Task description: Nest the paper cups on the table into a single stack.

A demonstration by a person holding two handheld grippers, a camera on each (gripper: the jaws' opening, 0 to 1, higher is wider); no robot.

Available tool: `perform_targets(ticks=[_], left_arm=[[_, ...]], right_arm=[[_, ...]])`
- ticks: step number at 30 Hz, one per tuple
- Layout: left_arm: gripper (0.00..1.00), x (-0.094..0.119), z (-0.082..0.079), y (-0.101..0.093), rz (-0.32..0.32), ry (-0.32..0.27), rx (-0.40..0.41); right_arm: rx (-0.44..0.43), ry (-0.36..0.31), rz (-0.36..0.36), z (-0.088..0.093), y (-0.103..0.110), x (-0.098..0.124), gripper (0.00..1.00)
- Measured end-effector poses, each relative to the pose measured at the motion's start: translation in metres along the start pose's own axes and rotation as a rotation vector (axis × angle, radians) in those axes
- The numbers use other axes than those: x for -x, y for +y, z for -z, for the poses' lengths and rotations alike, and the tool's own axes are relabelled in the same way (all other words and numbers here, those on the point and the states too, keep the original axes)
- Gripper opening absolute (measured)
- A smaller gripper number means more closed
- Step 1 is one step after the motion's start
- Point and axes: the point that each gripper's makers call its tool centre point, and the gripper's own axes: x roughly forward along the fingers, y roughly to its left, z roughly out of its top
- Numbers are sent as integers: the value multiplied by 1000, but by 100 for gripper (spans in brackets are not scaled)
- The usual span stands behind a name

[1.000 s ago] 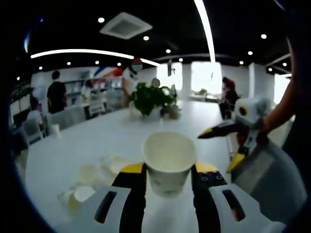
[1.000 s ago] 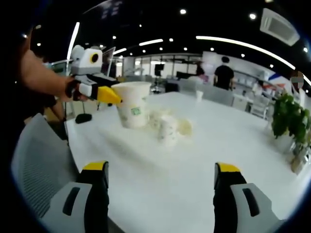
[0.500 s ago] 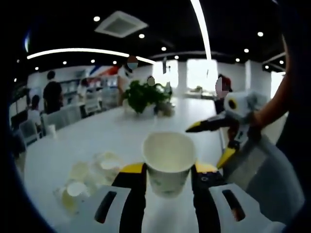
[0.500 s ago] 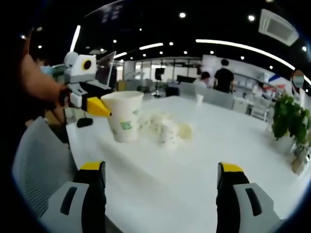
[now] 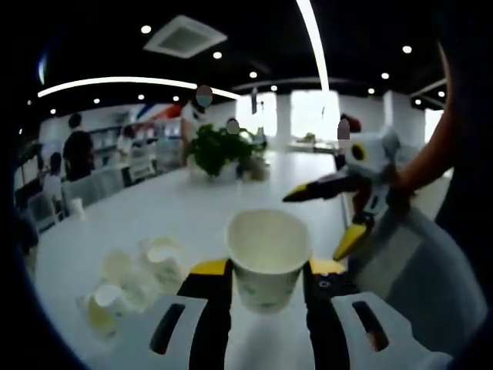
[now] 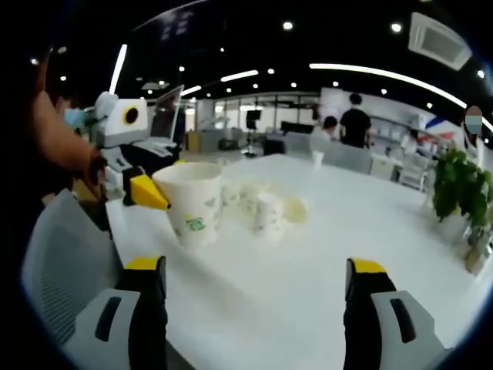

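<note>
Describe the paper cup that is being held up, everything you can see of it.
The held paper cup is off-white, empty and upright, mouth open upward, with a small green print on its side. The left hand-held gripper clamps its lower wall between yellow-tipped jaws, above the white table, near the loose cups.

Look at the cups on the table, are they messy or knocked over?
Yes, the loose paper cups sit in an untidy cluster on the table, some tipped over. The cup in the left tongs stays upright.

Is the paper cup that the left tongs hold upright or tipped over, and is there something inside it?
Upright and empty. The paper cup sits mouth-up between the left tongs, and its pale inside shows nothing in it.
</note>
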Motion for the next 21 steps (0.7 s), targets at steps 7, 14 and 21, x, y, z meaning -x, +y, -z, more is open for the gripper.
perform_targets(ticks=[7,14,21], left_arm=[[34,0,20,-18,-8,3,-6],[34,-1,36,-21,-11,-15,13],[34,-3,53,-23,-8,1,33]], right_arm=[[1,6,4,10,8,7,94],[-2,13,0,15,16,11,93],[-1,17,1,17,19,11,93]])
